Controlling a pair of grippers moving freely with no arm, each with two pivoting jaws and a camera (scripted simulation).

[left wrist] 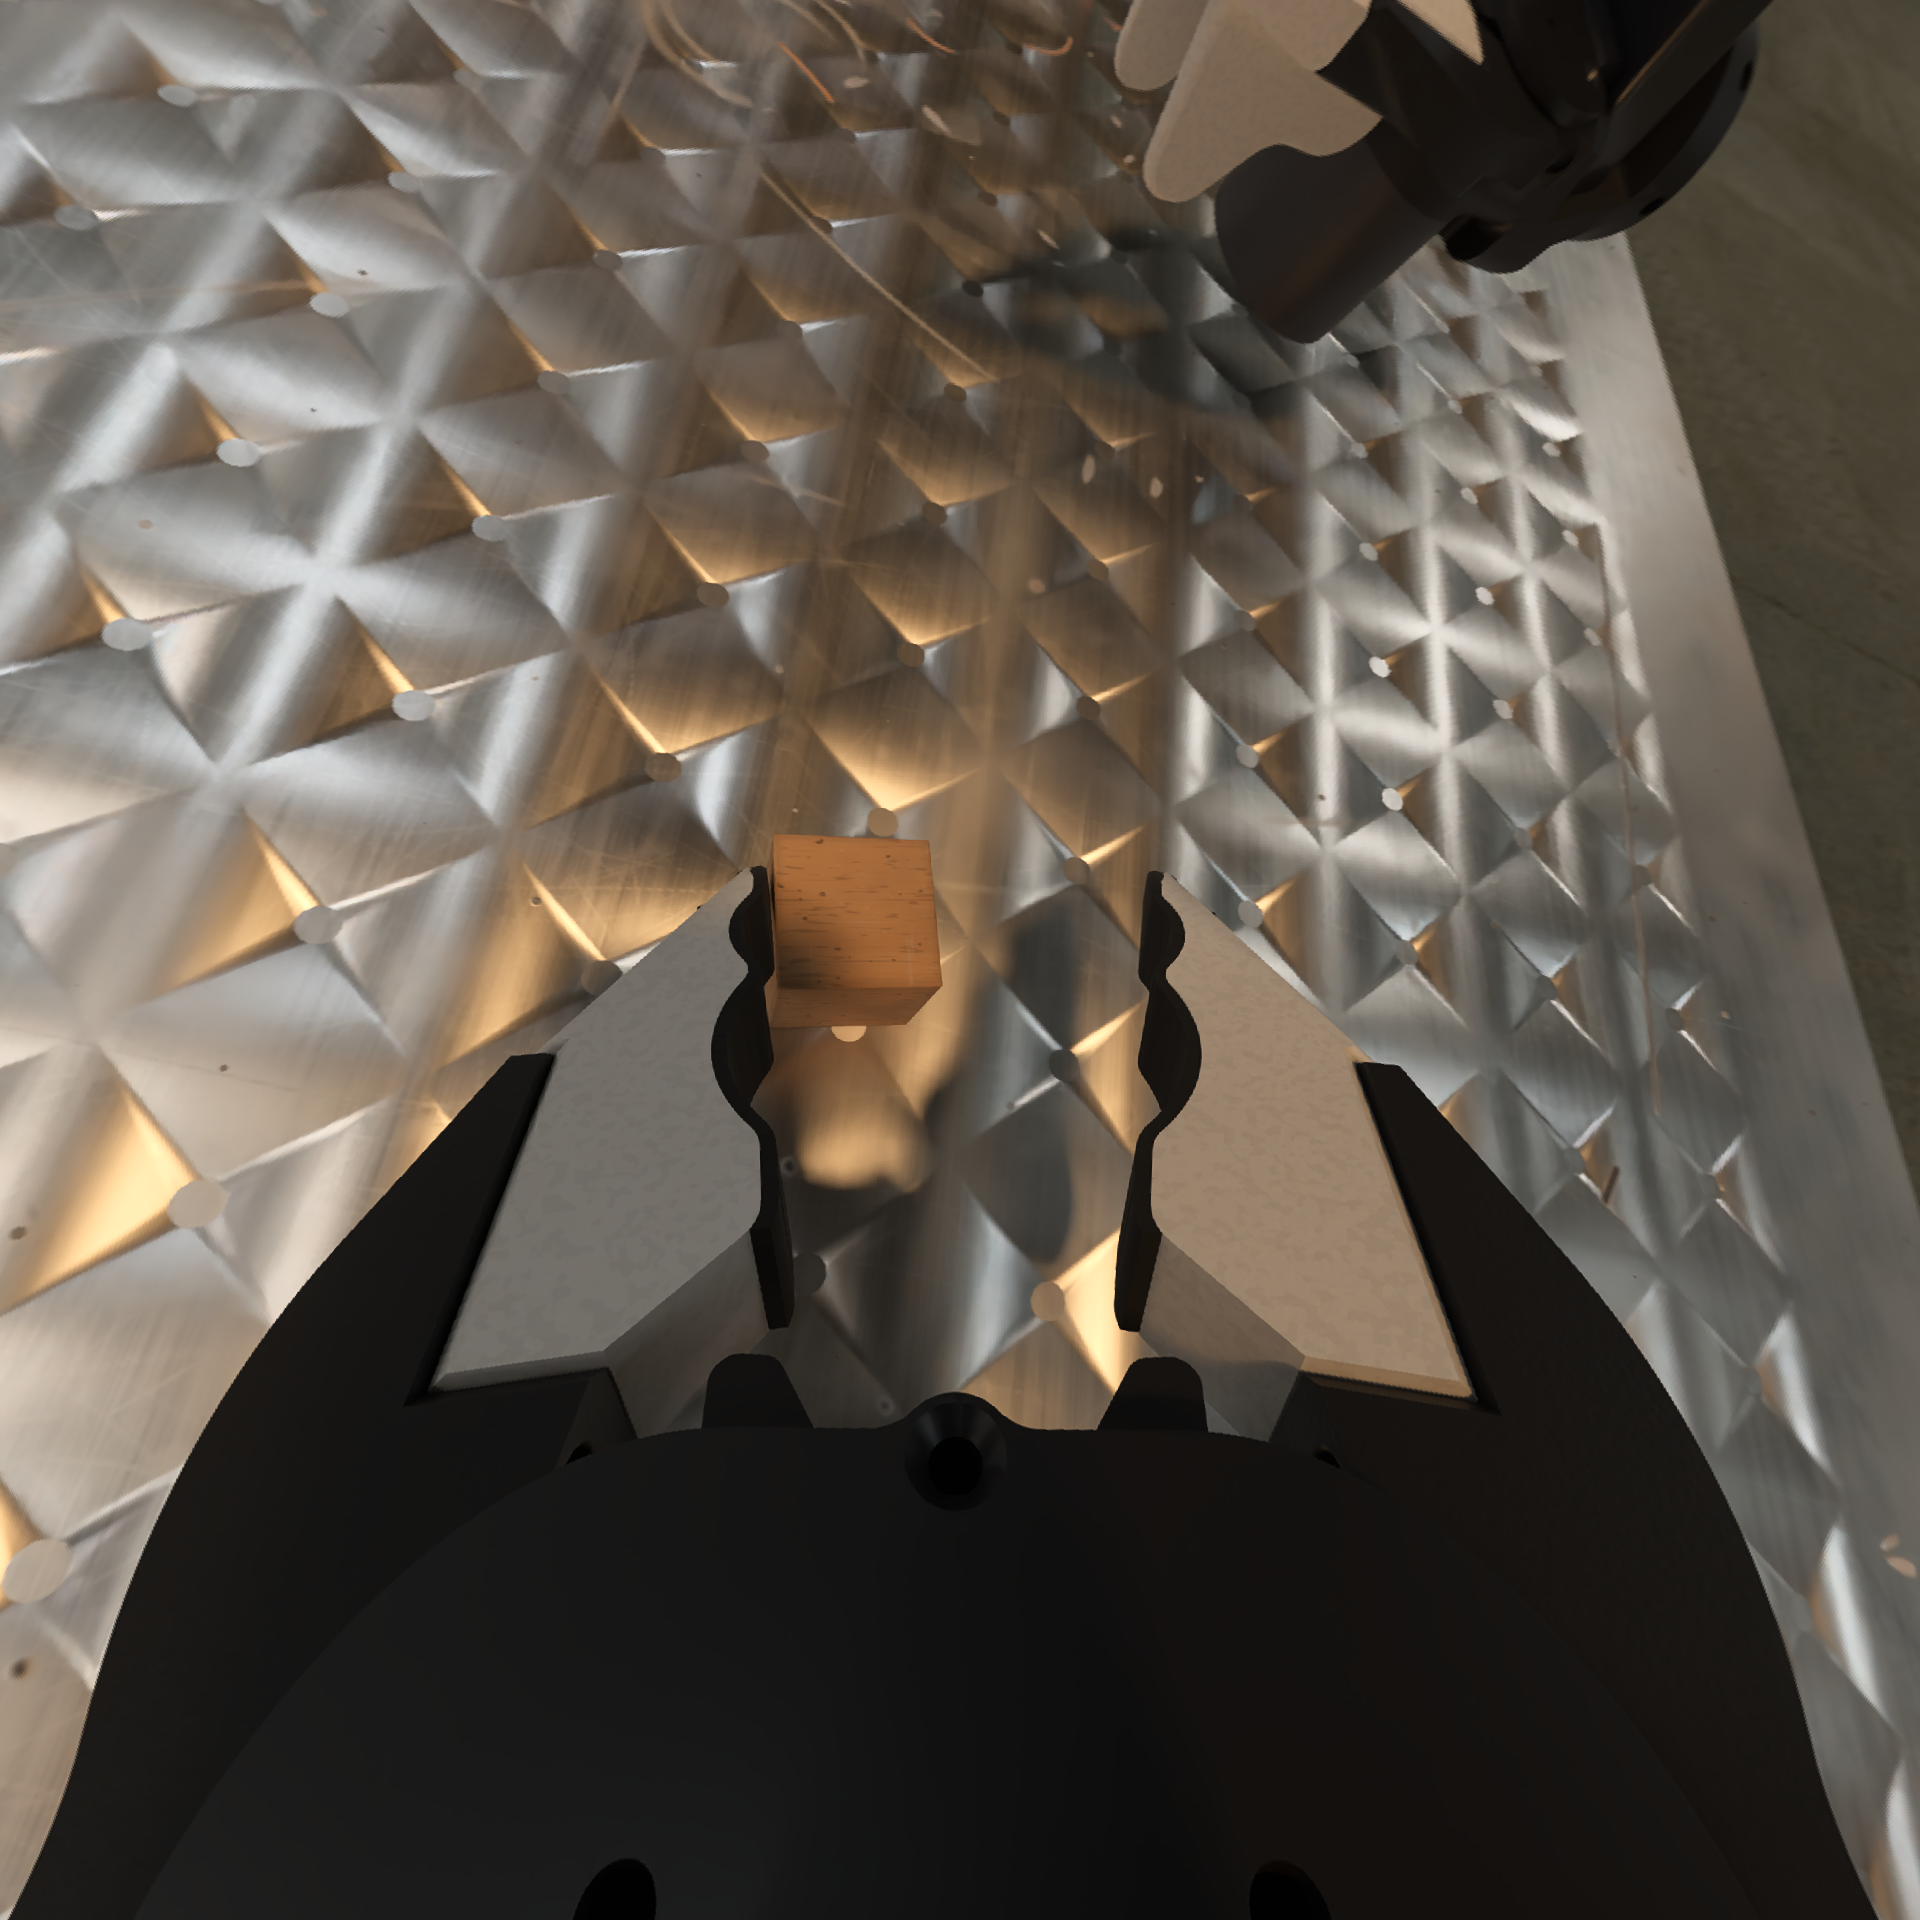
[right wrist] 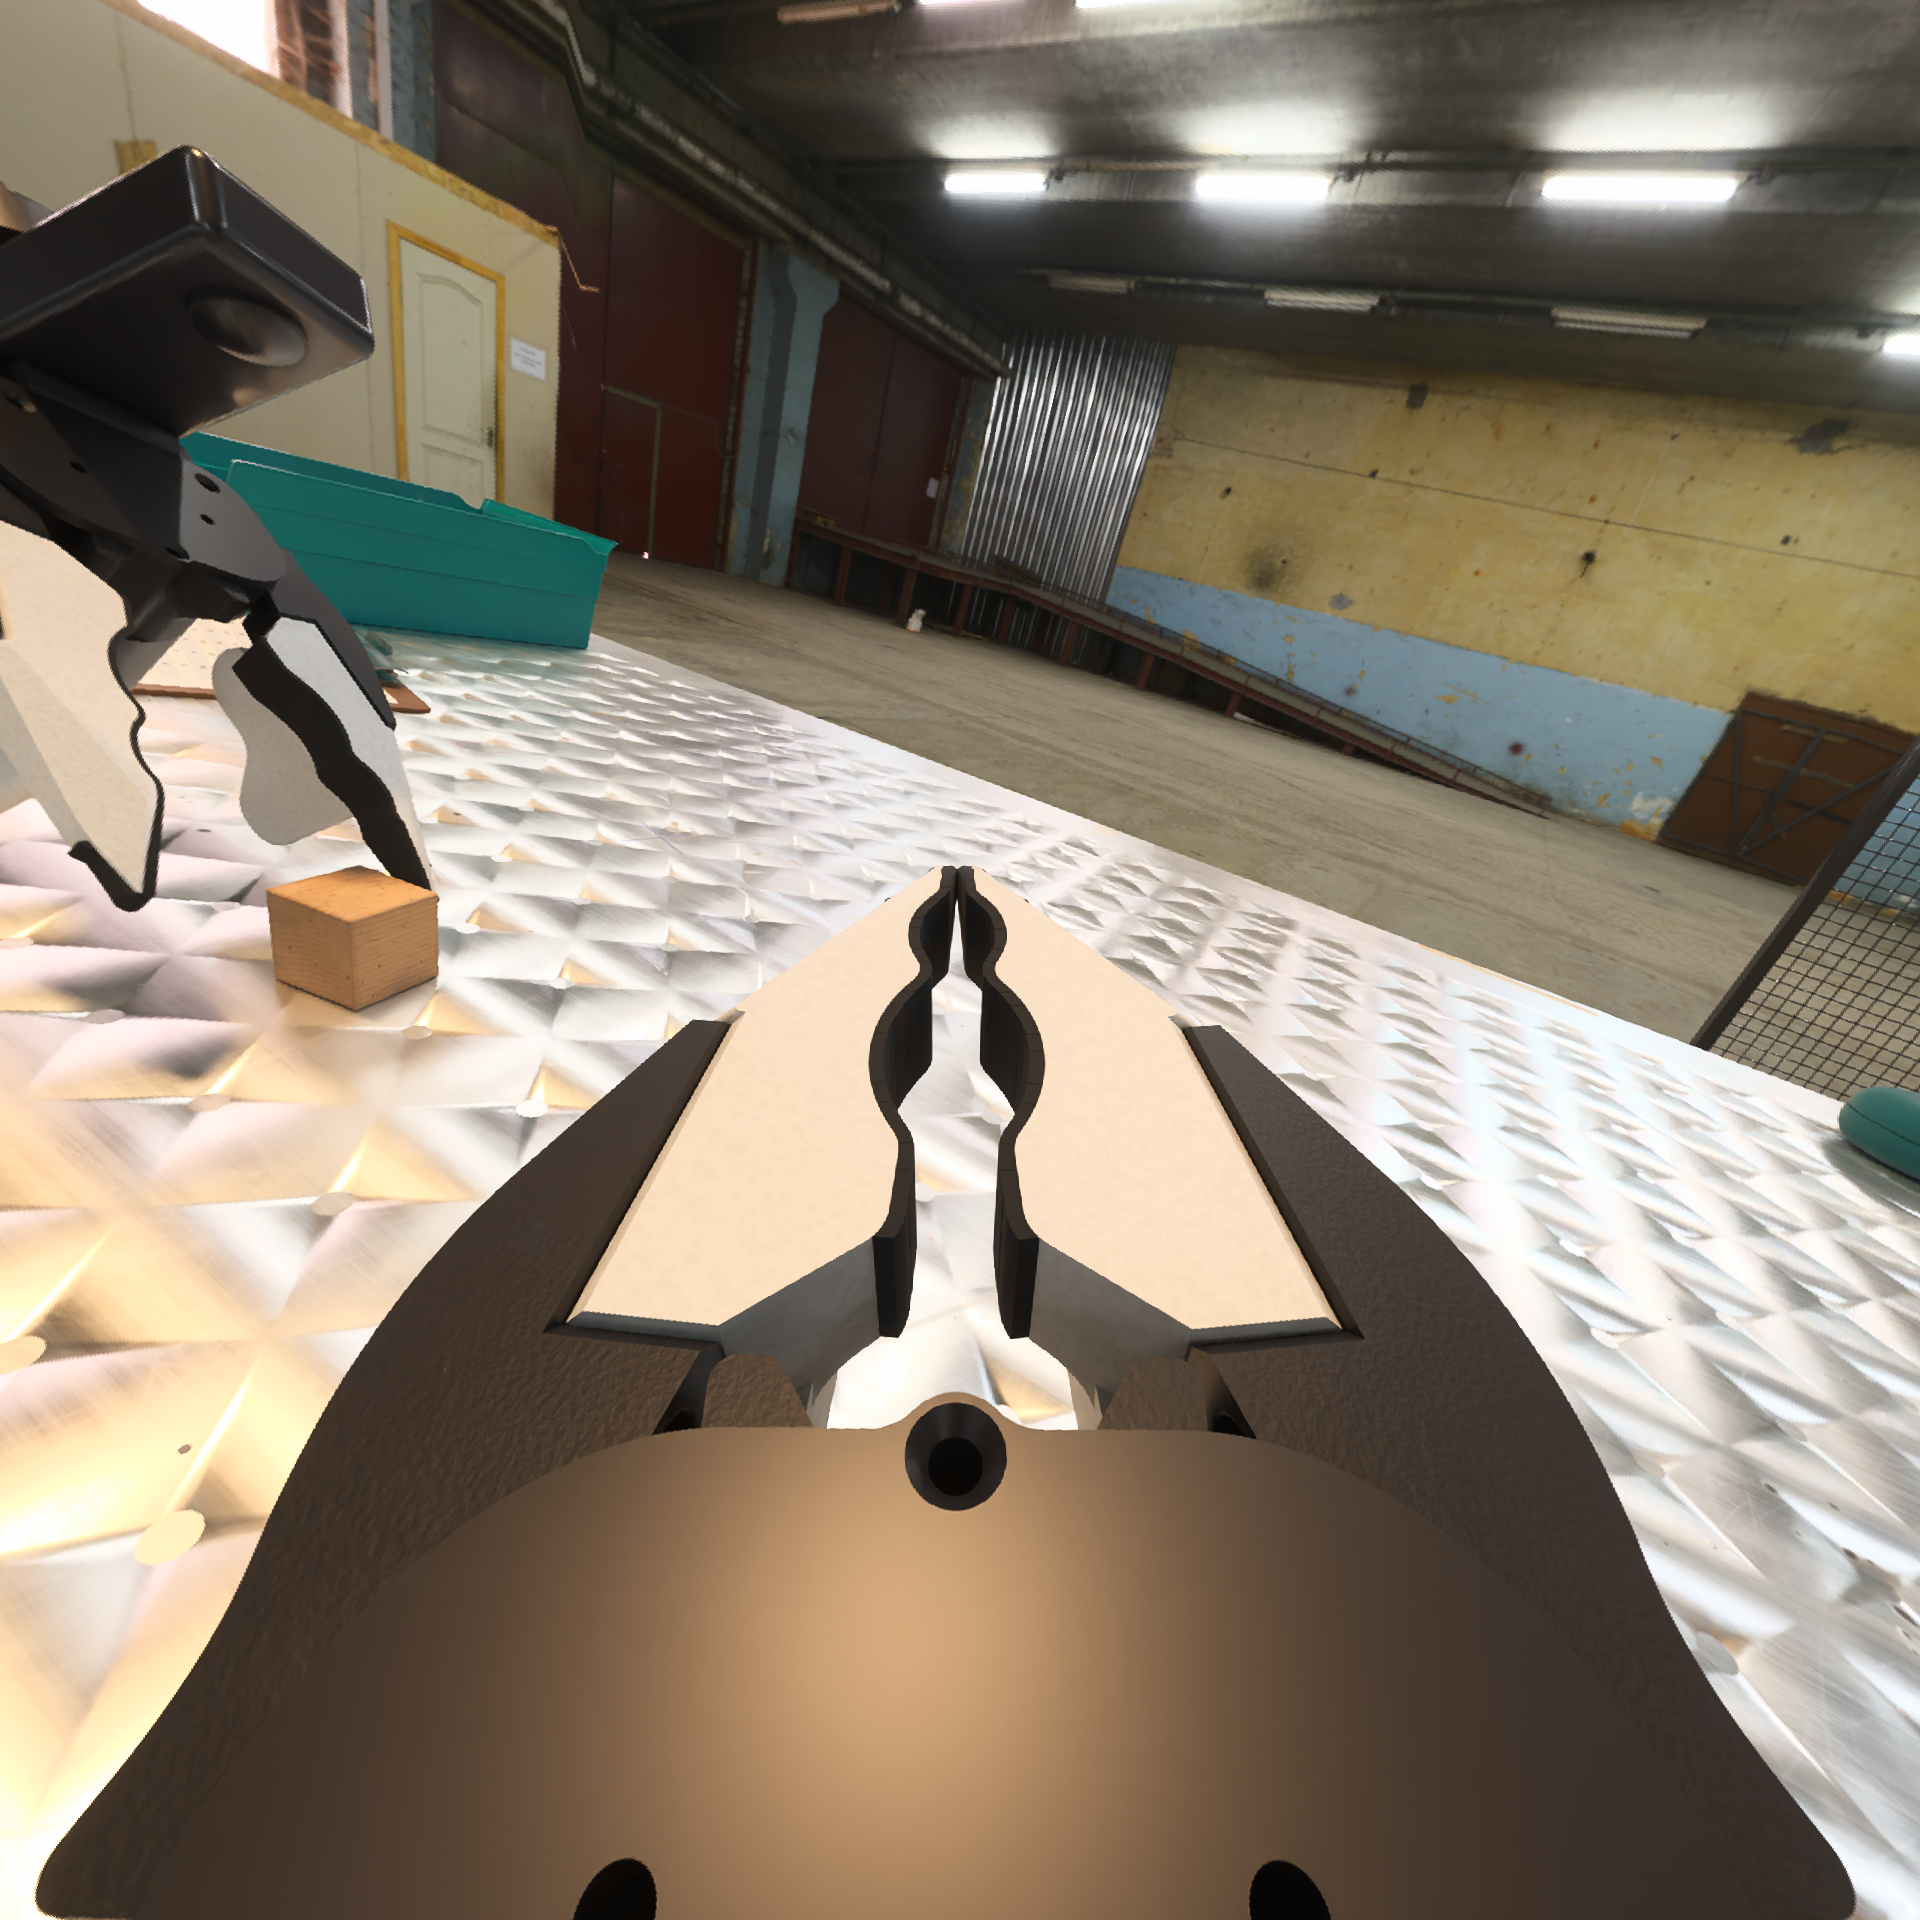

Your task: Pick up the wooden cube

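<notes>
The wooden cube point(left wrist: 854, 927) is small and light brown and sits on the embossed metal table point(left wrist: 416, 520). My left gripper point(left wrist: 954, 883) is open and points down at it; the cube lies just inside the left finger, touching or nearly touching that pad, with a wide gap to the right finger. In the right wrist view the cube point(right wrist: 351, 935) stands at the left, between the tips of the left gripper point(right wrist: 275, 891) above it. My right gripper point(right wrist: 956, 875) is shut and empty, low over the table, to the right of the cube. It shows at the top right of the left wrist view point(left wrist: 1236, 104).
A teal bin point(right wrist: 416, 566) stands at the table's far left end, with a flat brown board point(right wrist: 400, 698) in front of it. A teal rounded object point(right wrist: 1883, 1132) lies at the right edge. The table edge point(left wrist: 1714, 623) runs along the right of the left wrist view.
</notes>
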